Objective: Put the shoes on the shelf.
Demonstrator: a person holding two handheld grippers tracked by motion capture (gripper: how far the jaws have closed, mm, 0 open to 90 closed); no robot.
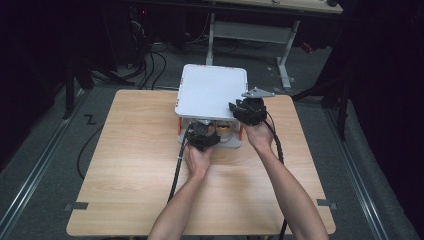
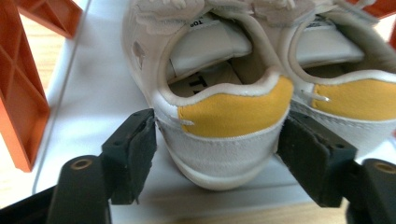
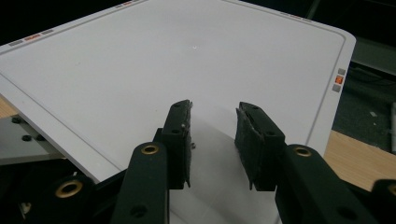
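A white sneaker with a mustard-yellow suede heel patch (image 2: 219, 126) stands on the lower white shelf (image 2: 100, 88) of a small two-tier rack with orange plastic legs (image 2: 23, 102), its heel turned toward the person. A second matching white-and-yellow sneaker (image 2: 345, 93) stands just beside it, the two touching along their sides. In the high view the pair shows as a spot of yellow under the rack's top board.

The left claw (image 2: 217, 149) reaches into the lower tier and straddles the heel of the first sneaker. Its jaws stand wide apart, one on each side of the heel; the left pad touches the heel's edge and the right pad lies against the heel's other side, squeezed in between the two shoes. Whether the pads press firmly cannot be told.

The right claw (image 3: 212, 140) hangs above the rack's flat white top board with rounded corners (image 3: 140, 70), near its front right corner. Its jaws are partly open with nothing between them.

The rack stands at the far middle of a light wooden table (image 1: 130, 165). The person's two forearms come in from the near edge, and a black cable (image 1: 176, 172) trails back from the left claw across the table.
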